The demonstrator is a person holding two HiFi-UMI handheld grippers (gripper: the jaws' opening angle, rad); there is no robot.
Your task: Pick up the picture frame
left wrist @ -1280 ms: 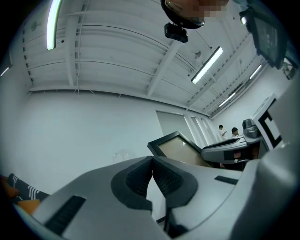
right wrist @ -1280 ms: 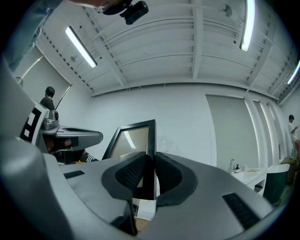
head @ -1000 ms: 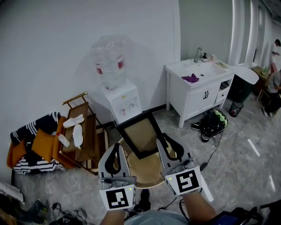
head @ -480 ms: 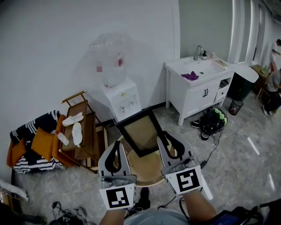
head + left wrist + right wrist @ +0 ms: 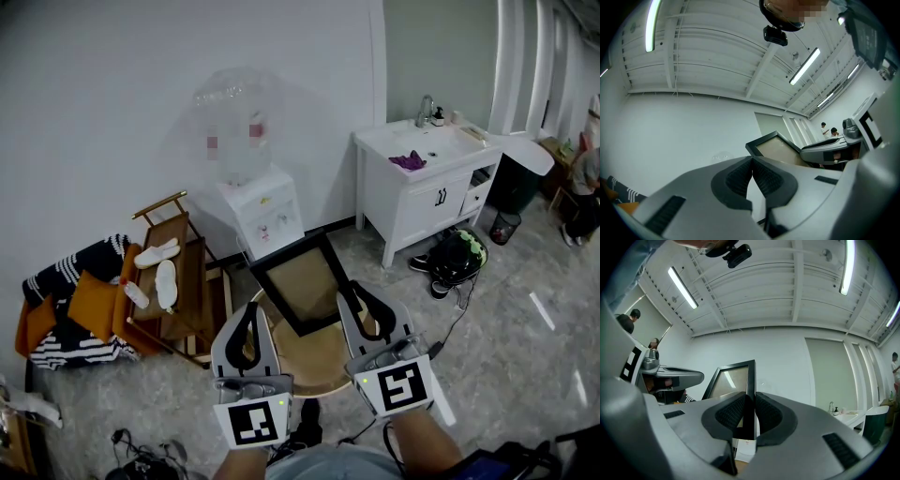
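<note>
Starting nearest the person, the left gripper (image 5: 251,311) is seen at about 7 o'clock in the head view. Its jaws are pressed together at the tips and nothing is held between them. In its own view the picture frame (image 5: 776,148) is off at 2 o'clock, clear of the jaws.

The right gripper (image 5: 350,291) is at about 5 o'clock, and its jaws are clamped on the frame's right-hand edge. In the right gripper view the black moulding is pinched between the ribbed pads (image 5: 731,412), and the rest of the frame rises toward 11 o'clock.

Seen from the head, the frame is tilted and held by that one edge. It appears to hang just above a round wooden table (image 5: 314,367) and not to rest on it, though contact at its lower corner cannot be ruled out.

Farther off, a wooden rack (image 5: 190,309) is placed at 9 o'clock, a water dispenser (image 5: 265,217) at 12 o'clock against the wall, and a white sink cabinet (image 5: 424,202) at 2 o'clock.

The pick-up is judged to be nearly done, with the frame gripped and raised. A firm, steady hold is called for next, since a one-edge grip could let the frame swing. The free left gripper could be brought to the opposite edge for support.
</note>
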